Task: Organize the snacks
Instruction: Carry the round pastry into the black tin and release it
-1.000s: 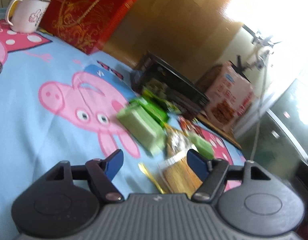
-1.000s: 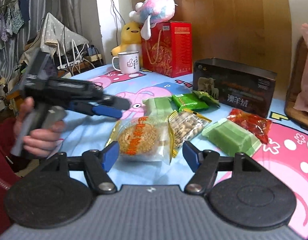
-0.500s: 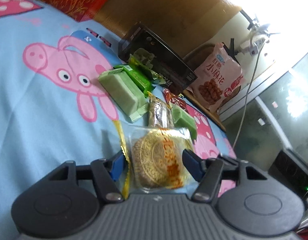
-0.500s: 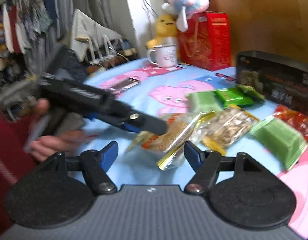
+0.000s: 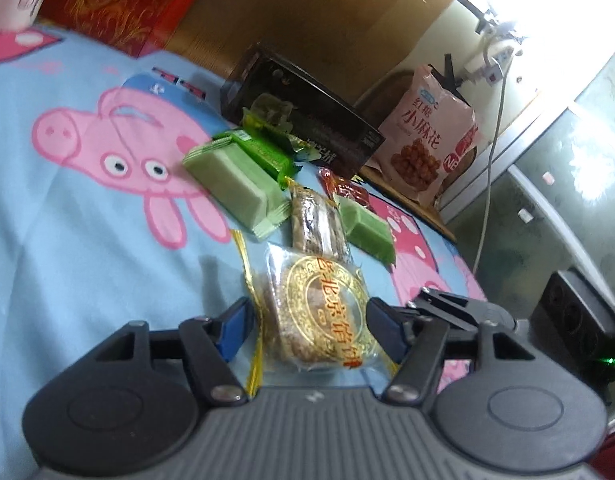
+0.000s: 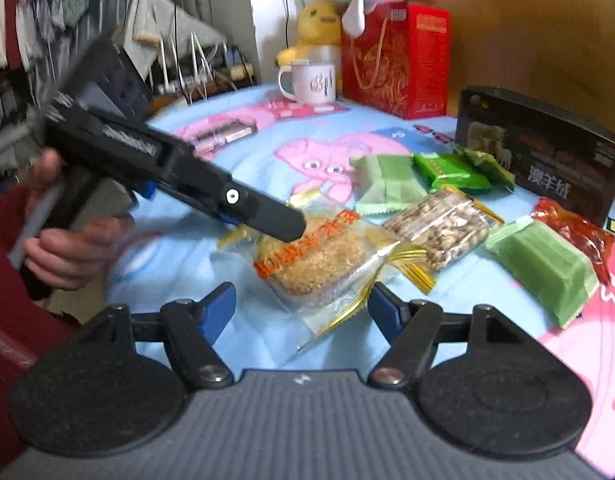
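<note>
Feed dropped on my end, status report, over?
Left gripper closing around round cake packet, pads not clearly pressing. Right gripper open, empty. Nut bar beside it, nothing blocking.

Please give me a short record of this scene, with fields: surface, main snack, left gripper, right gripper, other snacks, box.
surface: blue cartoon-pig cloth
main snack: round cake in clear wrapper
left gripper: jaws have just been closing around the cake; contact unclear
right gripper: open, empty, just short of the cake
other snacks: green bars, nut bar, red packet
box: dark, behind the snacks
</note>
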### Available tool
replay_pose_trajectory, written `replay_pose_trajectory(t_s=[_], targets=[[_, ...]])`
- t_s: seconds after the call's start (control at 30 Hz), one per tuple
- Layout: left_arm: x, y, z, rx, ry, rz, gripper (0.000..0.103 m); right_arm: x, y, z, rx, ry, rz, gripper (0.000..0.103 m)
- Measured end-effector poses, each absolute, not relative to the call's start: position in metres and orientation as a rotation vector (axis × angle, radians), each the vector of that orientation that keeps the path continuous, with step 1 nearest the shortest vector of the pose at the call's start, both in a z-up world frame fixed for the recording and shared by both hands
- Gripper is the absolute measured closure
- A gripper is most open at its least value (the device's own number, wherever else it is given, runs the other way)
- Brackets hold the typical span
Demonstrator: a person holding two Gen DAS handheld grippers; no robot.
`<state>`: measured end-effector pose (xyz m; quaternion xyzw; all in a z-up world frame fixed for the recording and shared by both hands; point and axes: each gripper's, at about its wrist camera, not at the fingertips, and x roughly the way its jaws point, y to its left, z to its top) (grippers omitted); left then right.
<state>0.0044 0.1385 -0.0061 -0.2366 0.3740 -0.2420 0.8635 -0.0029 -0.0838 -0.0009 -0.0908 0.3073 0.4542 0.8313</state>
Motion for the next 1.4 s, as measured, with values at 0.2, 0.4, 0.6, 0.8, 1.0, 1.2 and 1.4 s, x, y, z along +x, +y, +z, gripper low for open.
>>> replay_pose_trajectory(t_s=[0.2, 0.4, 0.6, 0.8, 1.0, 1.2, 1.4], targets=[[0.007, 0.141, 0.002, -0.507, 0.766, -0.503, 0.052, 0.004, -0.084, 0.005, -0.139, 0.619, 0.913, 0.045], [0.024, 0.140, 0.028, -0.491, 0.691, -0.528, 0.053, 0.013, -0.092, 0.027, -0.073, 0.523, 0.866, 0.046], [0.071, 0.124, 0.065, -0.422, 0.603, -0.530, 0.053, 0.050, -0.095, 0.050, -0.034, 0.438, 0.777, 0.046], [0.146, 0.107, 0.088, -0.384, 0.558, -0.510, 0.053, 0.118, -0.096, 0.067, -0.023, 0.405, 0.688, 0.046], [0.212, 0.095, 0.081, -0.362, 0.573, -0.436, 0.053, 0.173, -0.082, 0.053, -0.074, 0.376, 0.611, 0.047], [0.242, 0.089, 0.059, -0.333, 0.616, -0.310, 0.047, 0.191, -0.072, 0.028, -0.087, 0.357, 0.517, 0.034], [0.192, 0.102, 0.064, -0.380, 0.553, -0.318, 0.044, 0.169, -0.106, 0.045, 0.077, 0.329, 0.489, 0.034]])
